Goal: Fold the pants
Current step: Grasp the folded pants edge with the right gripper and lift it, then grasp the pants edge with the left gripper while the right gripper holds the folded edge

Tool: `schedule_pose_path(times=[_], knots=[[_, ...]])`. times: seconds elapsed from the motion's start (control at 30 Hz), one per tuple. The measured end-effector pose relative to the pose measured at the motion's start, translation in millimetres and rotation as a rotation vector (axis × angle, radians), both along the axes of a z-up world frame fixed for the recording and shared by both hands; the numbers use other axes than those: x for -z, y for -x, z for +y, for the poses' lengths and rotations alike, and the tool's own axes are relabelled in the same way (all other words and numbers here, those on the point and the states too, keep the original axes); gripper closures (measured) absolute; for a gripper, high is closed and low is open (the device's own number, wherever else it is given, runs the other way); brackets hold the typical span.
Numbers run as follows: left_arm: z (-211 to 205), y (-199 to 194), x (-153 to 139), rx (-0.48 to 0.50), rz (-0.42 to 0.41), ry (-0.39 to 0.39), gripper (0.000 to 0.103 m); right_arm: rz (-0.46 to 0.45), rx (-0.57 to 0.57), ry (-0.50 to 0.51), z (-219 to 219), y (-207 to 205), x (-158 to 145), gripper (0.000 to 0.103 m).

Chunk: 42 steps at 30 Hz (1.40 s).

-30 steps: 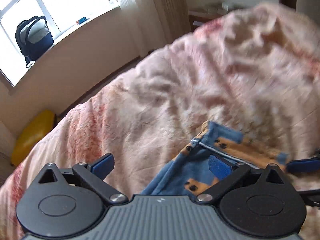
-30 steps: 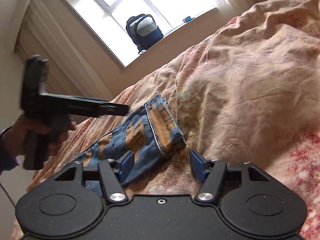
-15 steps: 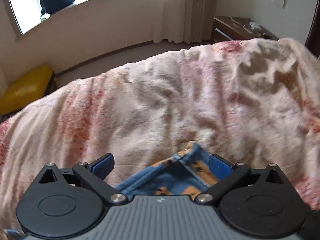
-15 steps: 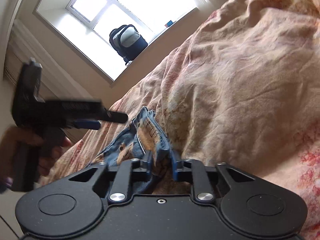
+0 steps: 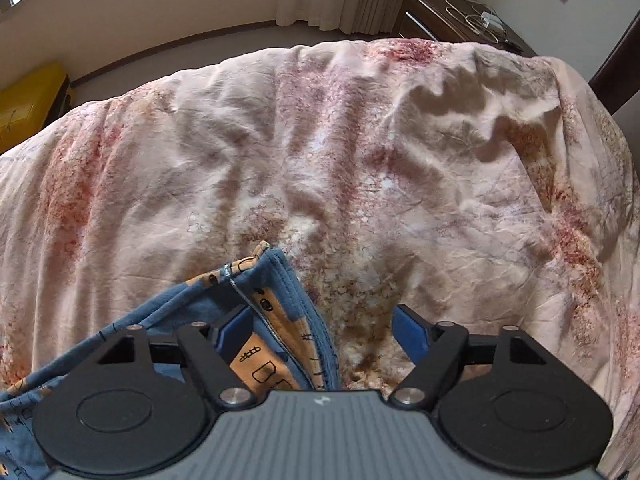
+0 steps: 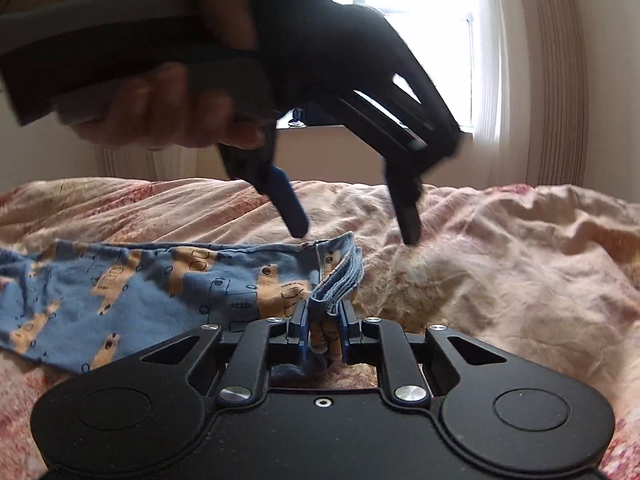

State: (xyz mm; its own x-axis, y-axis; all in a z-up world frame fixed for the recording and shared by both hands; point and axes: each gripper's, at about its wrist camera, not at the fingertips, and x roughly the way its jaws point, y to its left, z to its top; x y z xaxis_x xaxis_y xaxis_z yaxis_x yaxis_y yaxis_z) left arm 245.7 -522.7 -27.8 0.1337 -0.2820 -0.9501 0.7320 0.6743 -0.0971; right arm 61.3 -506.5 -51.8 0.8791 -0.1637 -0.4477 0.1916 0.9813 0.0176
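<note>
Blue pants with an orange print (image 6: 152, 292) lie on the pink floral bedspread (image 6: 500, 264), stretching left. My right gripper (image 6: 323, 328) is shut on the bunched near corner of the pants' end. My left gripper (image 6: 354, 236) hangs open just above the far corner of that same end, fingers pointing down, not touching the cloth. In the left wrist view the left gripper (image 5: 322, 328) is open, the pants' edge (image 5: 276, 312) lying between its fingers (image 5: 408, 330) nearer the left one.
The rumpled bedspread (image 5: 360, 152) covers the whole bed. A yellow box (image 5: 28, 104) stands on the floor at left, a dark bedside cabinet (image 5: 452, 16) at the back right. A bright window (image 6: 424, 12) and curtains are behind the bed.
The right gripper has closed on the pants' corner and swung round to face the window. The left gripper has come down over the pants' far corner, still open.
</note>
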Motion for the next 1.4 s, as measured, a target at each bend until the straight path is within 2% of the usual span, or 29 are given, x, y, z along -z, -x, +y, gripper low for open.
schedule_pose_path(times=[0.07, 0.2, 0.27, 0.37, 0.6, 0.77, 0.9, 1.03, 1.13, 1.4], knots=[[-3.7, 3.2, 3.6, 0.005, -0.015, -0.023, 0.047, 0.004, -0.012, 0.025, 3.9, -1.2, -0.1, 0.086], [-4.9, 1.5, 9.5, -0.014, -0.019, -0.058, 0.055, 0.007, -0.027, 0.055, 7.9, -1.7, -0.8, 0.086], [-2.2, 1.2, 11.0, -0.015, -0.04, -0.077, 0.084, 0.011, -0.035, 0.07, 10.3, -2.2, -1.2, 0.087], [6.8, 1.3, 8.1, -0.011, -0.054, -0.06, 0.092, 0.019, -0.043, 0.091, 14.3, -1.2, -2.0, 0.087], [67.3, -0.9, -26.6, -0.086, -0.021, 0.132, 0.093, 0.008, -0.095, 0.183, 40.1, 7.7, -27.5, 0.088], [138.7, -9.4, -53.6, -0.181, 0.032, 0.267, 0.093, 0.005, -0.18, 0.236, 79.1, 7.7, -51.3, 0.088], [202.2, -19.0, -56.8, -0.265, 0.065, 0.332, 0.093, 0.026, -0.276, 0.294, 125.2, 1.8, -61.2, 0.088], [263.5, -22.5, -46.7, -0.313, 0.065, 0.363, 0.093, 0.057, -0.363, 0.308, 167.2, -4.8, -61.8, 0.088], [301.8, -24.1, -32.4, -0.344, 0.069, 0.39, 0.093, 0.094, -0.423, 0.354, 202.8, -10.8, -54.7, 0.088], [375.8, -30.9, 21.7, -0.404, 0.077, 0.478, 0.093, 0.211, -0.495, 0.363, 265.5, -36.5, -24.1, 0.088]])
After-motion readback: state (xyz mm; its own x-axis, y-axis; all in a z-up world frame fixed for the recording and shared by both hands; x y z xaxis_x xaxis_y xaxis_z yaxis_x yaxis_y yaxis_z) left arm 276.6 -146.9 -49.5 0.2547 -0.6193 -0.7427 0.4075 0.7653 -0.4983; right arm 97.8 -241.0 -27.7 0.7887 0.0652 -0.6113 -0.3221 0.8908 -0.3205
